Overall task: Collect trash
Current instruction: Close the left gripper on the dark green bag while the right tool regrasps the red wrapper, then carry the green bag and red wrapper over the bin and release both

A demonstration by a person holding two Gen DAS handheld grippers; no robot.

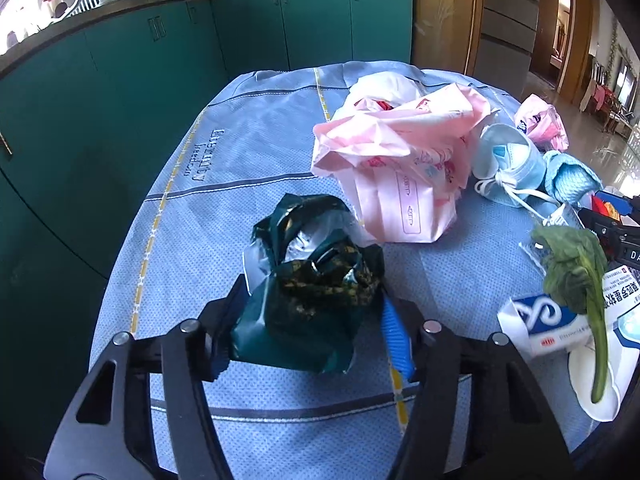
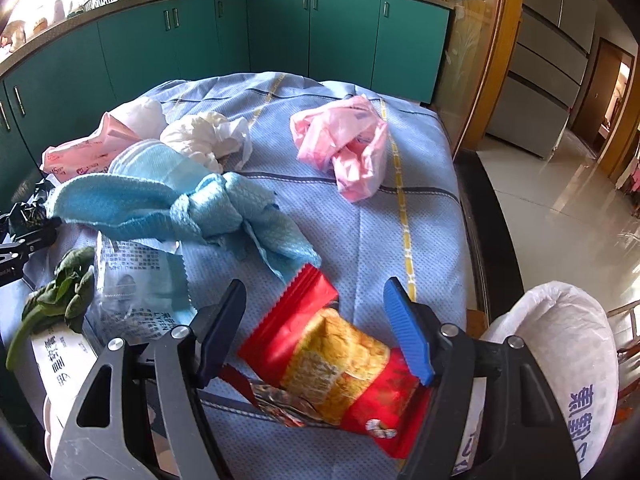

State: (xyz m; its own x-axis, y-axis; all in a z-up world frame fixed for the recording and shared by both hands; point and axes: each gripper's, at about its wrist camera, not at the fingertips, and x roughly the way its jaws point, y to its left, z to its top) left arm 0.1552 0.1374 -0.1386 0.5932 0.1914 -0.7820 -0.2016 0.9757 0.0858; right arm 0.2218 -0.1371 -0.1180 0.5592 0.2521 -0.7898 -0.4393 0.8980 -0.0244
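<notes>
My left gripper (image 1: 312, 320) is shut on a crumpled dark green foil wrapper (image 1: 312, 280) just above the blue tablecloth (image 1: 224, 184). My right gripper (image 2: 316, 320) stands open around a red and yellow snack packet (image 2: 336, 368) that lies between its fingers; the blue right pad (image 2: 408, 336) touches the packet's edge. Other trash lies on the cloth: a pink package (image 1: 400, 160), a blue face mask (image 1: 508, 160), a spinach leaf (image 1: 576, 276), a blue rag (image 2: 168, 204), a pink plastic bag (image 2: 348, 148) and white tissue (image 2: 204, 140).
A white trash bag (image 2: 560, 360) hangs open at the table's right edge. Clear mask wrappers (image 2: 136, 292) and white packaging (image 1: 552, 324) lie near the leaf. Green kitchen cabinets (image 2: 280, 32) stand behind the table. Tiled floor (image 2: 560, 208) lies to the right.
</notes>
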